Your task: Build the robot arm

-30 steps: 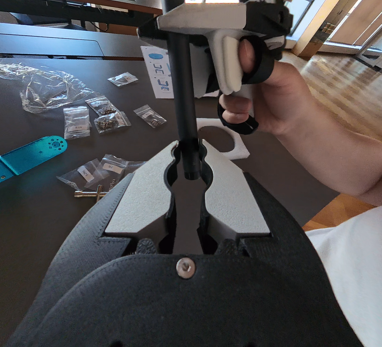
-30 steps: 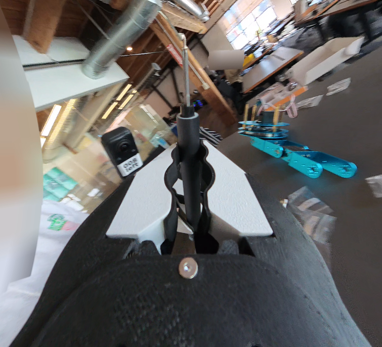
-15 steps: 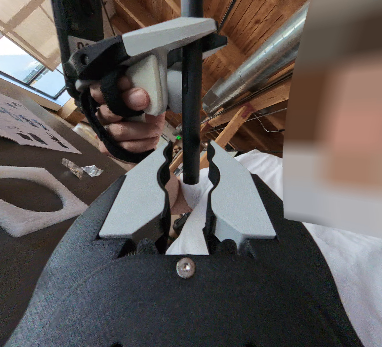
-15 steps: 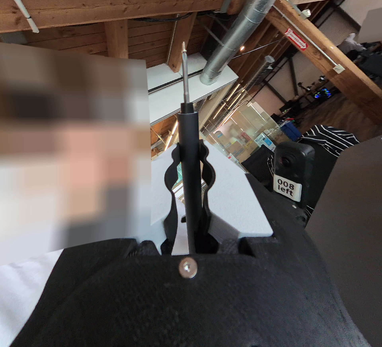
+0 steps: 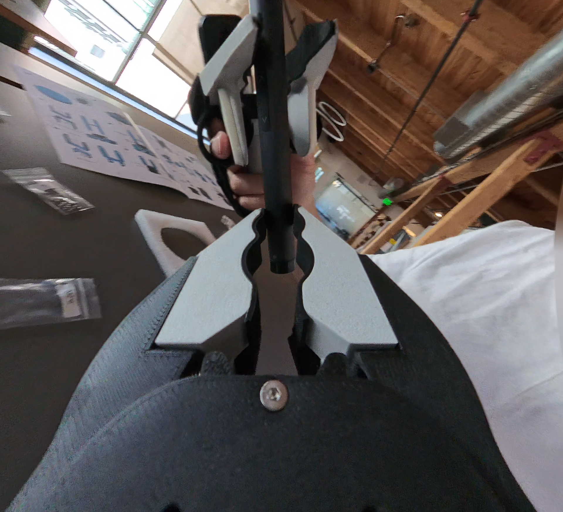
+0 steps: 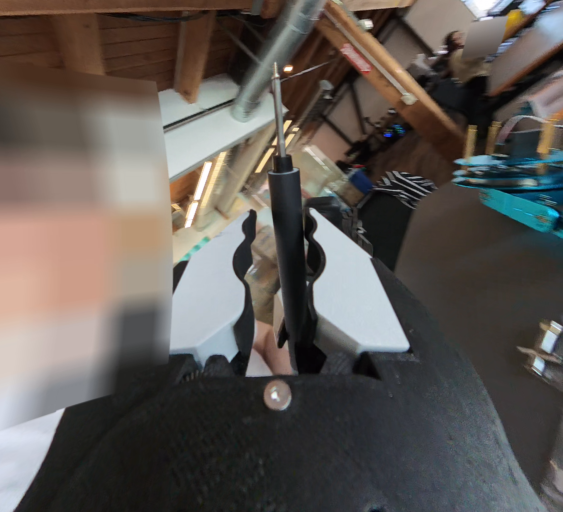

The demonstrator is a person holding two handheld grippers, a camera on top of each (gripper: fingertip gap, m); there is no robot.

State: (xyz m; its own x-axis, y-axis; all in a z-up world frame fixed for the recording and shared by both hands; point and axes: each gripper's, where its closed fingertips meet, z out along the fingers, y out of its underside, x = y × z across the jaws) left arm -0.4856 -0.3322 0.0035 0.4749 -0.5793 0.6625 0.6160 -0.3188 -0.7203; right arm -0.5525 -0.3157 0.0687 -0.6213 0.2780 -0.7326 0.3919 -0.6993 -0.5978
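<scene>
A black screwdriver (image 5: pixel 274 131) stands upright between both grippers. My left gripper (image 5: pixel 278 217) is shut on the handle's butt end, fingertips pressing both sides. In the right wrist view the handle (image 6: pixel 288 223) leans against the right finger (image 6: pixel 350 284), and its thin metal bit (image 6: pixel 278 113) points up toward the ceiling. My right gripper (image 6: pixel 278 214) is open, with a clear gap between the handle and the left finger (image 6: pixel 207 284). It also shows in the left wrist view (image 5: pixel 291 25), higher along the handle, held by a hand (image 5: pixel 243 186).
A dark table (image 5: pixel 76 253) holds a white foam piece with an oval hole (image 5: pixel 152 223), a printed sheet (image 5: pixel 100 138) and small plastic bags (image 5: pixel 45 302). A teal metal assembly (image 6: pixel 518 192) stands on the table at the right. A person's white shirt (image 5: pixel 457 299) is close by. The tips of one gripper are about 9 centimeters away from the tips of the other.
My left gripper opened half a second ago and has shut again on the screwdriver's butt end. My right gripper has opened off the handle. Both views have swung round.
</scene>
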